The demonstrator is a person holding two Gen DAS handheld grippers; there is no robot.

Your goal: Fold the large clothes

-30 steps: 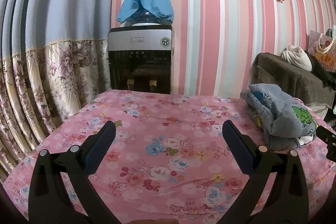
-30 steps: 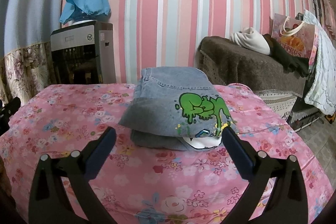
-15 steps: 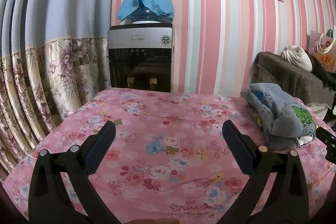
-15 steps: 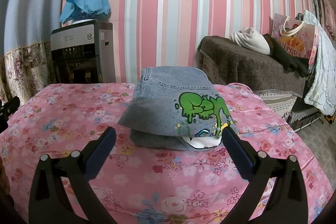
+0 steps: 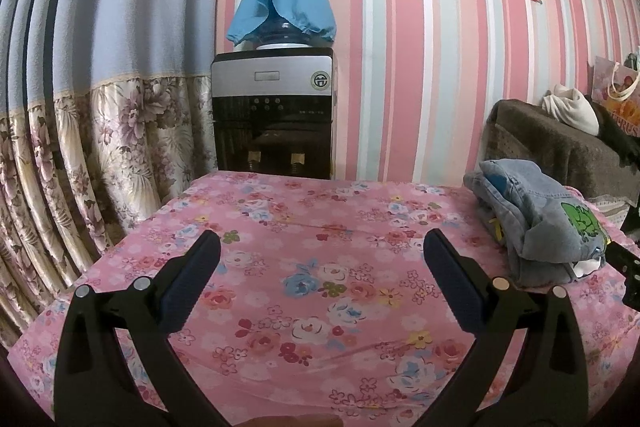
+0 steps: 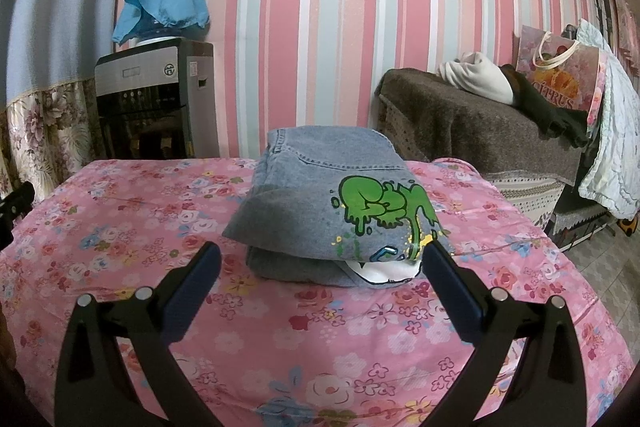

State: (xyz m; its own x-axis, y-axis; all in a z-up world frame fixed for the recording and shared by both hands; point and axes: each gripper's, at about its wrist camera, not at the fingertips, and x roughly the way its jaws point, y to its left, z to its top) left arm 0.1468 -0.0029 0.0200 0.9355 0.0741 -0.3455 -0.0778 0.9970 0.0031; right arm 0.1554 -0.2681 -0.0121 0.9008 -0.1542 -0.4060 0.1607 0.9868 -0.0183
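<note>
The left gripper hung wide open and empty over bare floral tablecloth, with the folded denim garment well off to its right near the table's right edge. The right gripper, equally spread and holding nothing, faced the denim garment squarely, its near edge just beyond the fingertips. The bundle's long axis ran near to far, so the right hand looked the better placed.
</note>
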